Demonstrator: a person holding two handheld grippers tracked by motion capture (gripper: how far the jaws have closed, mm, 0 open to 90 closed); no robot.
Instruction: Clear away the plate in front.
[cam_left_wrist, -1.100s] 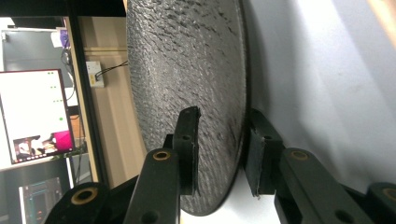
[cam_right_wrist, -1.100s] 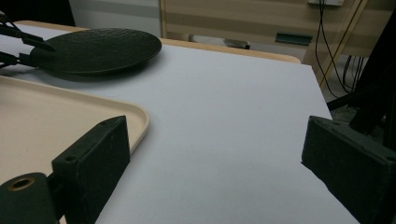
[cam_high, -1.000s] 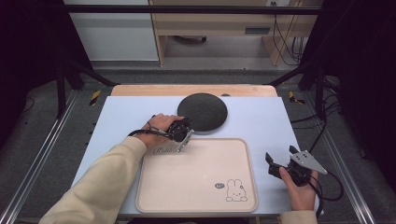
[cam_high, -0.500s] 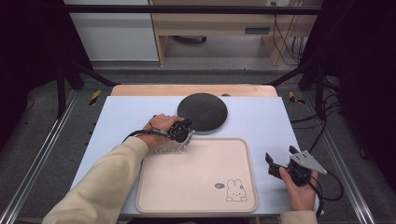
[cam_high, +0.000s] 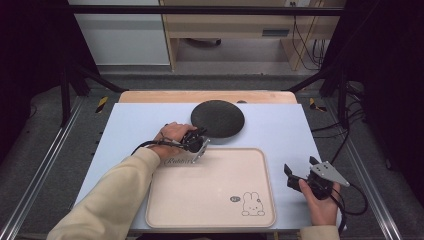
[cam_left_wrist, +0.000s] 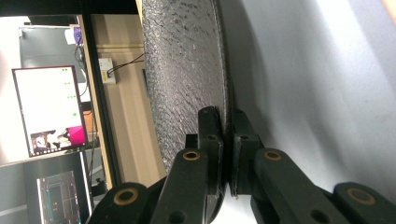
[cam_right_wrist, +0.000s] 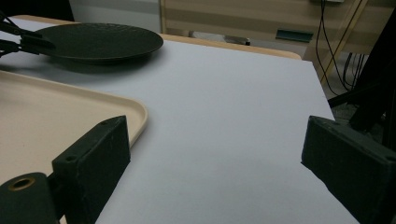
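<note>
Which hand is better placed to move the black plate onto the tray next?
Left. The left gripper has just closed its jaws on the black plate's rim, beside the tray. The right gripper sits open, apart from it.

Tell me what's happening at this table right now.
A person works with a handheld gripper in each hand. The left gripper has just closed its jaws on the near rim of the black plate, which lies on the table behind the beige tray. The right gripper rests open beside the tray's right edge, holding nothing.
</note>
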